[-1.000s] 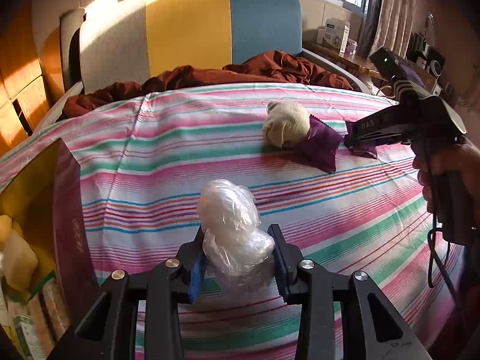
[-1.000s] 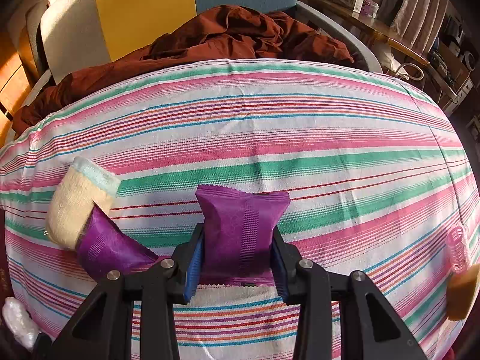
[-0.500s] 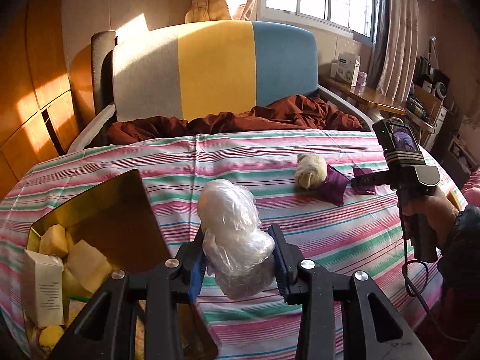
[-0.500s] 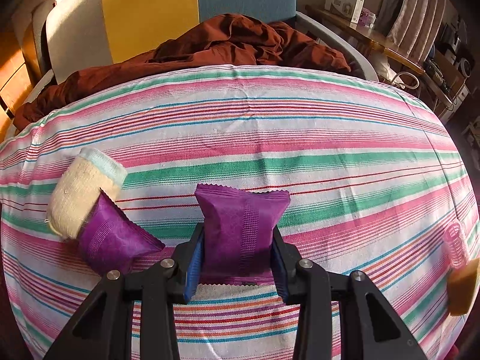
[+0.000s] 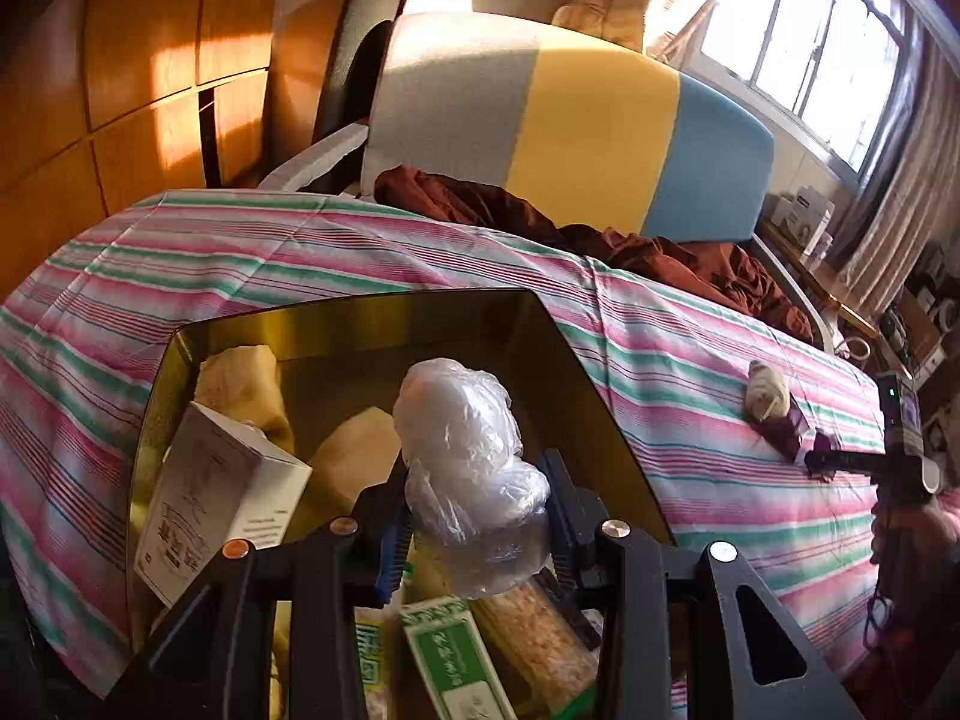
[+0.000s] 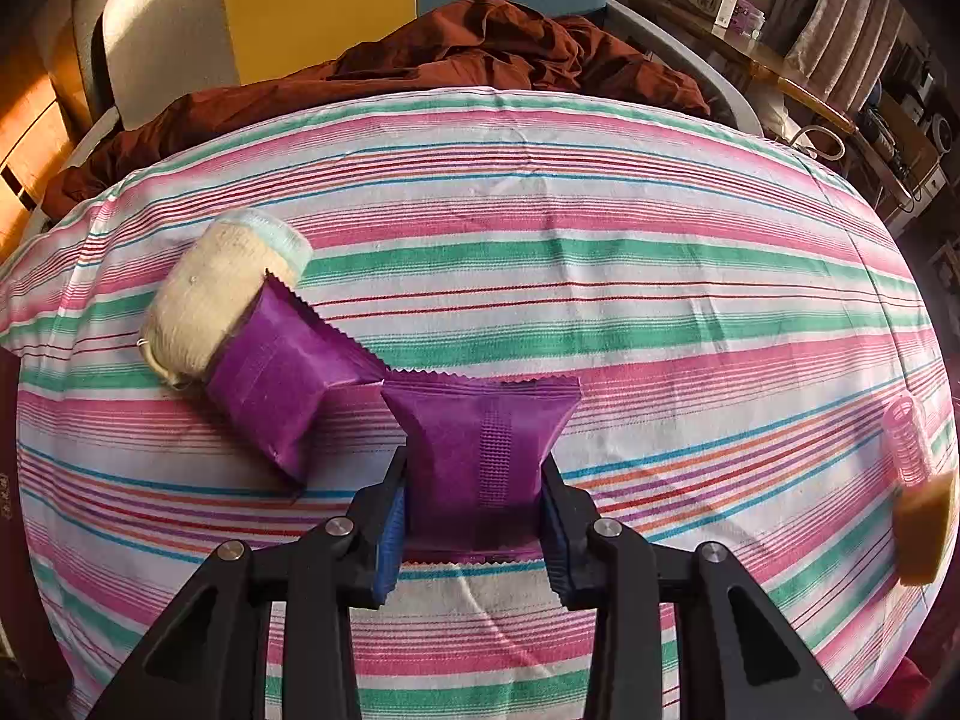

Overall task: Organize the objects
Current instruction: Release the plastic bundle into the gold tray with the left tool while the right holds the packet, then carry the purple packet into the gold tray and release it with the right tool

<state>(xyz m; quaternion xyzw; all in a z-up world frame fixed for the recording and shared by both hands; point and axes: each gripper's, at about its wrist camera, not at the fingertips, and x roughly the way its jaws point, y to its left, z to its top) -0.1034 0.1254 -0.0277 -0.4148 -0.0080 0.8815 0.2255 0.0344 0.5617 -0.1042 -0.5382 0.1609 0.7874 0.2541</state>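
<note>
Left gripper (image 5: 477, 516) clamped on a crumpled clear plastic bag (image 5: 465, 450), pads pressing both sides; bag held above the open gold-lined box (image 5: 360, 324). Box sits on the striped bedsheet (image 5: 240, 258) and holds a white carton (image 5: 222, 480) at 9 o'clock from the bag, pale yellow lumps (image 5: 246, 384) toward 10 o'clock, and a green-and-white packet (image 5: 450, 654) at 6 o'clock, partly hidden by the gripper frame.

Right gripper (image 6: 477, 498) closed on a purple sachet (image 6: 480, 450), squeezed at its lower half, serrated top edge standing free above the fingers (image 6: 390, 516). Whether the sachet's bottom touches the sheet: cannot tell.

A 2nd purple sachet (image 6: 282, 384) lies on the bedsheet at 10 o'clock from the held one, its corner just beside it. A cream rolled sock (image 6: 210, 294) touches that 2nd sachet's far end. At 3 o'clock, near the frame edge: a pink hair roller (image 6: 906, 438) with an orange block (image 6: 924, 528) just below it.

Brown blanket (image 6: 450, 60) bunched at 12 o'clock, beyond the sheet.
</note>
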